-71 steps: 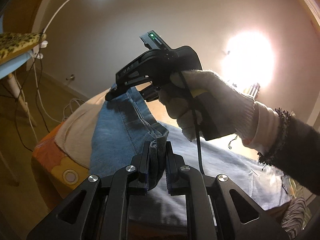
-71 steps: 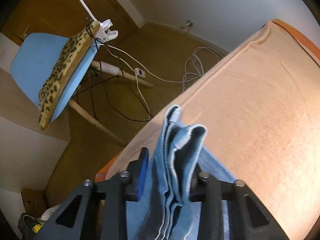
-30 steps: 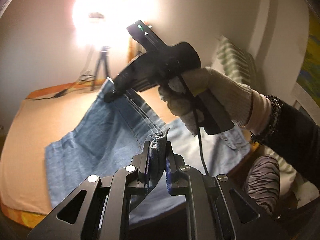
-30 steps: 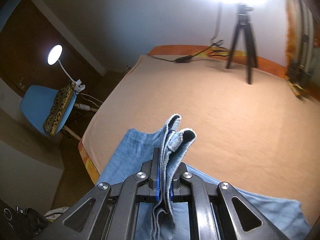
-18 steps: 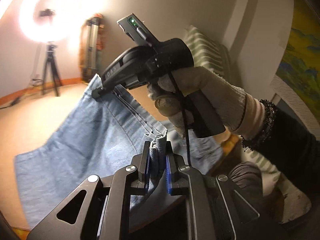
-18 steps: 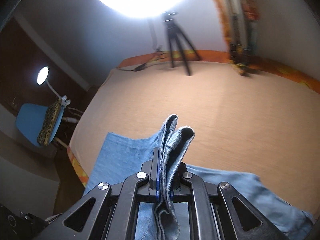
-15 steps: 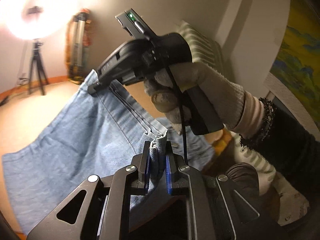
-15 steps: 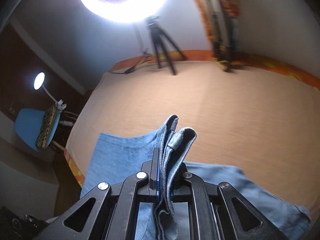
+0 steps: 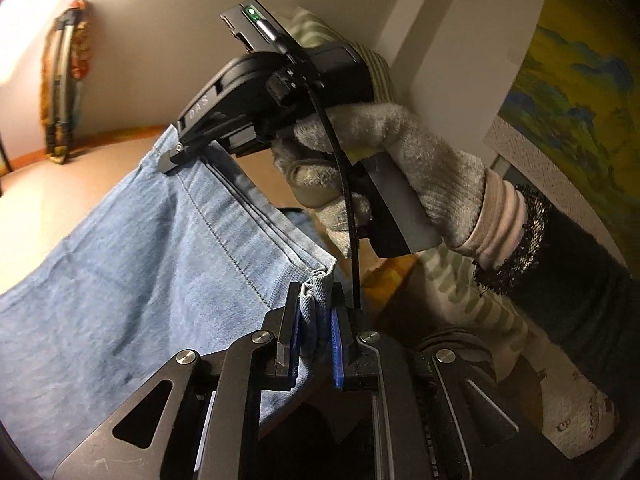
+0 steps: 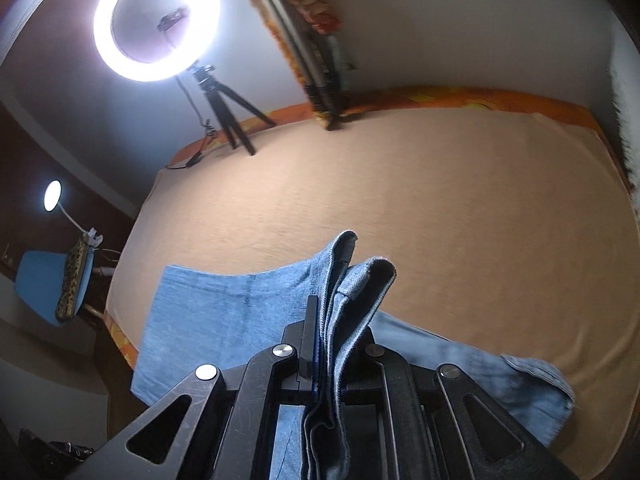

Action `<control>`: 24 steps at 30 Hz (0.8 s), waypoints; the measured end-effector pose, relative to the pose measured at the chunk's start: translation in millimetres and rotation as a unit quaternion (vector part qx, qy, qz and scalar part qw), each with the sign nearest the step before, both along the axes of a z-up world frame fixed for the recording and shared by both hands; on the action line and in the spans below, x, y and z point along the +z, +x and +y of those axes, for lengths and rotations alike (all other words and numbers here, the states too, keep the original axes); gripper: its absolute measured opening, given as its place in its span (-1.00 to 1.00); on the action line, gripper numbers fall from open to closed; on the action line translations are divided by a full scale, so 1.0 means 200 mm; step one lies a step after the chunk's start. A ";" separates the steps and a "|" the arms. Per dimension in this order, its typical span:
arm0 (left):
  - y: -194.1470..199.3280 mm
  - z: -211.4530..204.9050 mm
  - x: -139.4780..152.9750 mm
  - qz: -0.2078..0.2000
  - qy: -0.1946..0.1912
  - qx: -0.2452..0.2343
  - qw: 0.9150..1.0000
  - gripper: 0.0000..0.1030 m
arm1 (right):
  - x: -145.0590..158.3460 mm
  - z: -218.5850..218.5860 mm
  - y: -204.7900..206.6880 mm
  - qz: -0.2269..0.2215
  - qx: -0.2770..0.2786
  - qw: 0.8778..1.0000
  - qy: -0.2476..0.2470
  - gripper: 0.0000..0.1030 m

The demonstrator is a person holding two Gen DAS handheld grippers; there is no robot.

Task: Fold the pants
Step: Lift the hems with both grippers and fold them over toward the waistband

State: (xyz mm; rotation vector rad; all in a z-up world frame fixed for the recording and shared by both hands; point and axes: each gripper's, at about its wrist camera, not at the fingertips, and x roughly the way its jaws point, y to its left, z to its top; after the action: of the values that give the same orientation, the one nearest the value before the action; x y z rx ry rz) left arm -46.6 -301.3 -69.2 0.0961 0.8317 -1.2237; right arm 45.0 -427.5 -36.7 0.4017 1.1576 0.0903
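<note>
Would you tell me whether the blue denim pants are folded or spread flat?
Folded: both grippers pinch stacked layers of the blue denim pants.

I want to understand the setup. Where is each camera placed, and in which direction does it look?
Left wrist: on the left gripper, looking across the jeans at the right gripper and gloved hand.
Right wrist: on the right gripper, looking over the bed toward the ring light; no hand shows.
Shared: the jeans, clamped by both.

Ring light (image 10: 157,20), tripod (image 10: 228,116), blue chair (image 10: 38,284)
</note>
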 end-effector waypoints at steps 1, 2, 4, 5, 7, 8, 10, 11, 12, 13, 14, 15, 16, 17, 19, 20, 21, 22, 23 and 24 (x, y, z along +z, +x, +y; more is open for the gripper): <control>-0.01 -0.02 -0.01 0.000 0.002 -0.005 1.000 -0.79 | -0.01 -0.02 -0.02 0.001 -0.004 1.000 0.000 -0.93; -0.02 -0.04 -0.01 0.000 0.003 -0.009 1.000 -0.79 | -0.01 -0.05 -0.03 0.001 -0.009 1.000 -0.001 -0.93; -0.02 -0.08 -0.02 0.001 0.004 -0.018 1.000 -0.79 | -0.01 -0.09 -0.07 0.000 -0.016 1.000 -0.001 -0.93; -0.02 -0.10 -0.02 0.001 0.004 -0.023 1.000 -0.79 | -0.01 -0.11 -0.08 0.000 -0.019 1.000 -0.001 -0.93; -0.03 -0.16 -0.02 0.000 0.006 -0.031 0.999 -0.79 | -0.01 -0.16 -0.11 0.001 -0.027 1.000 -0.004 -0.93; -0.02 -0.17 -0.03 -0.002 0.008 -0.035 0.999 -0.79 | -0.02 -0.18 -0.13 0.002 -0.031 1.000 -0.005 -0.93; -0.02 -0.21 -0.05 0.000 0.013 -0.042 0.999 -0.79 | -0.04 -0.21 -0.15 0.004 -0.036 0.999 -0.008 -0.93; -0.02 -0.22 -0.06 0.002 0.016 -0.045 0.999 -0.79 | -0.05 -0.23 -0.16 0.007 -0.038 0.999 -0.010 -0.93; -0.02 -0.24 -0.07 0.003 0.019 -0.048 0.999 -0.79 | -0.06 -0.24 -0.17 0.007 -0.041 0.999 -0.010 -0.93; -0.02 -0.25 -0.07 0.004 0.022 -0.050 0.998 -0.79 | -0.07 -0.25 -0.18 0.008 -0.044 0.999 -0.008 -0.93; -0.01 -0.27 -0.08 0.006 0.024 -0.053 0.998 -0.79 | -0.08 -0.27 -0.19 0.008 -0.048 0.999 -0.006 -0.93; -0.01 -0.28 -0.08 0.007 0.024 -0.055 0.998 -0.79 | -0.08 -0.28 -0.20 0.008 -0.051 0.999 -0.005 -0.93; 0.00 -0.28 -0.08 0.009 0.024 -0.057 0.998 -0.79 | -0.09 -0.29 -0.21 0.008 -0.053 0.999 -0.005 -0.93; 0.00 -0.29 -0.08 0.010 0.024 -0.060 0.998 -0.79 | -0.09 -0.30 -0.22 0.008 -0.054 0.998 -0.006 -0.93; 0.00 -0.30 -0.08 0.012 0.025 -0.063 0.998 -0.79 | -0.10 -0.33 -0.24 0.007 -0.059 0.998 -0.009 -0.93; -0.01 -0.31 -0.07 0.012 0.026 -0.066 0.997 -0.79 | -0.11 -0.34 -0.25 0.007 -0.062 0.998 -0.009 -0.93; 0.01 -0.30 -0.06 0.013 0.027 -0.067 0.997 -0.79 | -0.12 -0.36 -0.27 0.009 -0.066 0.998 -0.007 -0.93; 0.01 -0.29 -0.06 0.015 0.028 -0.069 0.997 -0.79 | -0.13 -0.37 -0.28 0.010 -0.069 0.998 -0.007 -0.93; 0.01 -0.30 -0.06 0.014 0.031 -0.071 0.997 -0.79 | -0.14 -0.38 -0.28 0.013 -0.072 0.997 -0.006 -0.93; 0.02 -0.30 -0.06 0.015 0.034 -0.073 0.997 -0.79 | -0.16 -0.39 -0.29 0.015 -0.073 0.997 -0.004 -0.93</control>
State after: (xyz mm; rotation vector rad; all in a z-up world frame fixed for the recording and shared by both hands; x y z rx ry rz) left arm -42.8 -360.3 -81.2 0.1954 0.9056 -1.3361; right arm -13.7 -506.1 -68.0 0.4807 1.1532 -0.0488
